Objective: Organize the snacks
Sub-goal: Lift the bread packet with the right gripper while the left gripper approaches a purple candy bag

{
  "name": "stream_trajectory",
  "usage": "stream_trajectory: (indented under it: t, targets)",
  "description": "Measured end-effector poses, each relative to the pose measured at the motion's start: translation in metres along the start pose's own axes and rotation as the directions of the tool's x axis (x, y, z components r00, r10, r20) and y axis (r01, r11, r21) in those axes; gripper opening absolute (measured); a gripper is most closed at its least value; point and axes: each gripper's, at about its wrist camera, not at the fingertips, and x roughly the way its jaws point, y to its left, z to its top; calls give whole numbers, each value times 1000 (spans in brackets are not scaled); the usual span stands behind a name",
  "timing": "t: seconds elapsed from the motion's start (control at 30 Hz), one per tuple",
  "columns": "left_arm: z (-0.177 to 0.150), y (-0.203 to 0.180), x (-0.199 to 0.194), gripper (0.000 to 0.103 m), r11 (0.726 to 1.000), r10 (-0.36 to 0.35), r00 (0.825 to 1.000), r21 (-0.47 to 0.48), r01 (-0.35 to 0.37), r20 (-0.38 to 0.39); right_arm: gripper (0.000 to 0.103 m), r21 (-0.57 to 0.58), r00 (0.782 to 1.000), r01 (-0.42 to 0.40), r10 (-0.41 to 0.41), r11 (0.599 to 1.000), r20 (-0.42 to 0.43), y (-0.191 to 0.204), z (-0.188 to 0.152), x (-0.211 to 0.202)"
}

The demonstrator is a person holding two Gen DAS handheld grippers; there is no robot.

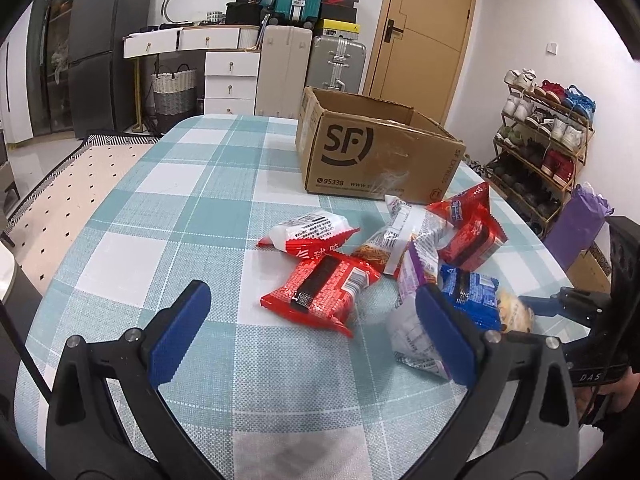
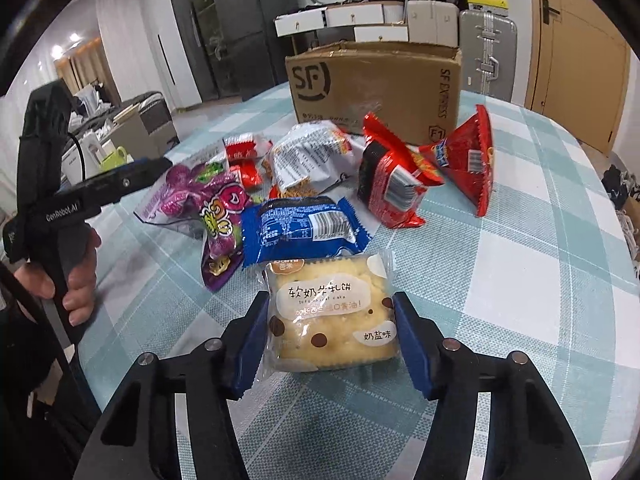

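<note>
A yellow cake packet (image 2: 334, 320) sits between the blue pads of my right gripper (image 2: 332, 336), which is shut on it just above the checked tablecloth (image 2: 520, 280). In the left wrist view the same packet (image 1: 516, 314) shows at the right, held by the right gripper's fingers (image 1: 560, 304). My left gripper (image 1: 312, 332) is open and empty over the cloth, just short of a red packet (image 1: 320, 294). Behind lie a blue packet (image 2: 304, 228), a purple bag (image 2: 208, 212), a white noodle bag (image 2: 312, 156) and red packets (image 2: 392, 184). An open SF cardboard box (image 2: 372, 88) stands behind them.
The table's right edge (image 2: 616, 240) drops off toward a shoe rack (image 1: 540, 140) and a purple bag (image 1: 576, 228). Suitcases (image 1: 336, 64) and white drawers (image 1: 230, 76) stand behind the table. The left gripper's handle and a hand (image 2: 60, 216) are at the left of the right wrist view.
</note>
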Motion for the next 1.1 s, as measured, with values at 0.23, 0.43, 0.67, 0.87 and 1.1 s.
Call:
stream_trajectory:
  t: [0.23, 0.43, 0.67, 0.87, 1.1]
  targets:
    - [0, 10, 5, 102, 999, -8, 1000, -46, 7, -20, 61, -41, 993, 62, -58, 997, 99, 10, -4, -20]
    - [-1, 7, 10, 102, 999, -3, 999, -39, 1, -38, 61, -40, 982, 78, -70, 996, 178, 10, -6, -35]
    - [-4, 9, 5, 102, 998, -45, 998, -52, 43, -38, 61, -20, 972, 82, -76, 996, 222, 9, -8, -44]
    - [-13, 18, 5, 102, 981, -140, 985, -149, 125, -96, 61, -3, 968, 61, -58, 998, 243, 3, -9, -47]
    - [-11, 7, 9, 102, 970, -180, 975, -188, 153, -133, 61, 35, 952, 53, -61, 998, 300, -4, -13, -59]
